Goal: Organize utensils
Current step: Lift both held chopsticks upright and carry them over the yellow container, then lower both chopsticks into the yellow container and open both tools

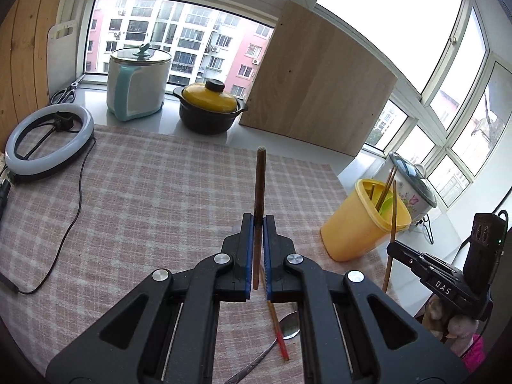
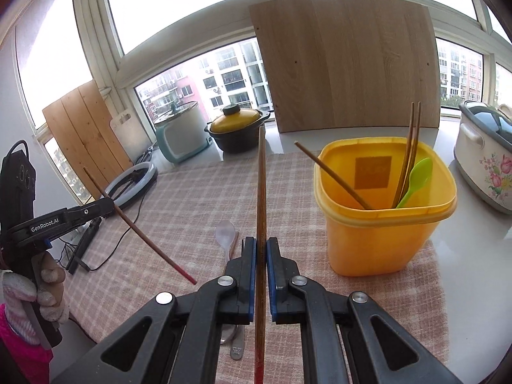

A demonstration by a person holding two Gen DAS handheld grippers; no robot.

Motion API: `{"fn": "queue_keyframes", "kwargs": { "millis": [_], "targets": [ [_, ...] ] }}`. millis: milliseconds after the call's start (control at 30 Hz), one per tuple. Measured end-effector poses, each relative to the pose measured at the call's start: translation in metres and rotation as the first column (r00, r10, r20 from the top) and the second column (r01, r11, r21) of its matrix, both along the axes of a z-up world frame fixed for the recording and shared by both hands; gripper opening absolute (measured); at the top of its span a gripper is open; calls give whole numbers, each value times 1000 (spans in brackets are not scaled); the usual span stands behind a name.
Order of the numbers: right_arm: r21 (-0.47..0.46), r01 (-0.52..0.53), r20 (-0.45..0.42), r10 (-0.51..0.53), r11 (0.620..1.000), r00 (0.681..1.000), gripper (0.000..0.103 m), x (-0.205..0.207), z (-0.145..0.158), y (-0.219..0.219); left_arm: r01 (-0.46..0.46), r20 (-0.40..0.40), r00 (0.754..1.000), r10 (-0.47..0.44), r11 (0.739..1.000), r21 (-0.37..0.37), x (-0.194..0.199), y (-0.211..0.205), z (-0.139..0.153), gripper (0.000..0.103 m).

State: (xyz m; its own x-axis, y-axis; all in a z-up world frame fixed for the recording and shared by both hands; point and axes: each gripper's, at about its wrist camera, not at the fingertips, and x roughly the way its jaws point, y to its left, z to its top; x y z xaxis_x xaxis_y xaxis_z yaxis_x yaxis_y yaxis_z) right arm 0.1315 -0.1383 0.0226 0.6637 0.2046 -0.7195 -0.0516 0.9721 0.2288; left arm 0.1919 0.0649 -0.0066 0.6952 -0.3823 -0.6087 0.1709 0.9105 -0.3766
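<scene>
Daylight floods in through white-framed windows (image 1: pixel 400 16) that wrap around the corner, with pink and white apartment blocks (image 1: pixel 192 41) outside. A pale wooden board (image 2: pixel 345 64) leans against the glass on the white sill (image 1: pixel 96 96). A pink checked cloth (image 1: pixel 144 198) covers the table.

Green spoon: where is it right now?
In the right wrist view, the green spoon stands bowl-up inside the yellow container at right, beside two upright chopsticks, on the checked cloth.
</scene>
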Motion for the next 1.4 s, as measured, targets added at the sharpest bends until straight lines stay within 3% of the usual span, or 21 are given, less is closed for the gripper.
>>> {"fn": "queue_keyframes", "kwargs": {
  "millis": [467,967,1400],
  "targets": [
    [40,71,98,-75,997,992,4,-9,41,-51,136,98,986,-133,990,-29,2,-66,47,3],
    [24,172,197,-174,985,965,4,12,81,-105,219,206,959,-196,971,-92,23,-114,107,3],
    [87,248,247,-263,965,933,4,40,92,-142,240,191,955,-228,970,-43,52,-168,101,3]
  ]
}}
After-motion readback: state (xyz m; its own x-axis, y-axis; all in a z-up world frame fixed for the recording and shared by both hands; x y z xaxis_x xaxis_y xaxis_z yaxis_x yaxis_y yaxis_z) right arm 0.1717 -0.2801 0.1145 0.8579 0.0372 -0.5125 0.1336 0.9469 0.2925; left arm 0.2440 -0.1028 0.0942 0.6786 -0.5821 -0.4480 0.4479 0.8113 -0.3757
